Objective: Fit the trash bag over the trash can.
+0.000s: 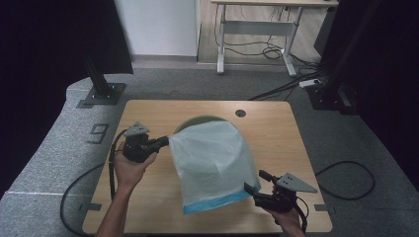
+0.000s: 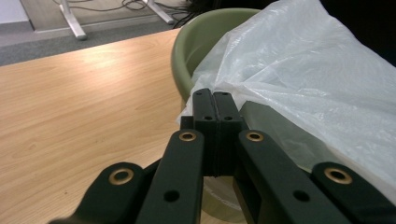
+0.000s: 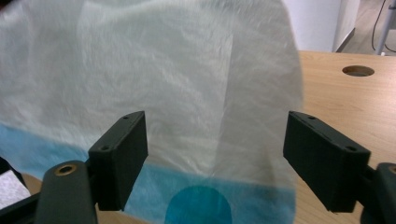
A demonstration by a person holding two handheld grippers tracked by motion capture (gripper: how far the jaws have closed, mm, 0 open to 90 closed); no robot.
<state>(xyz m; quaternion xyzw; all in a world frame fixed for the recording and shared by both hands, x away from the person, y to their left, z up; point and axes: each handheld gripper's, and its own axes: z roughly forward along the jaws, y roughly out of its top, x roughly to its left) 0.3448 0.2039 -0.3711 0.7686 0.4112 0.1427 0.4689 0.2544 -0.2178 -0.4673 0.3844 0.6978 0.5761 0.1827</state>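
Bag (image 3: 154,84) between spread right fingers (image 3: 119,156)

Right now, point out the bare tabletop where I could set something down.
Free: the strip of table between its left edge and the green bin, and the right stretch from the cable hole down its right edge. Crowded: the middle, under the plastic bag held by the left gripper, with the right gripper at its blue hem.
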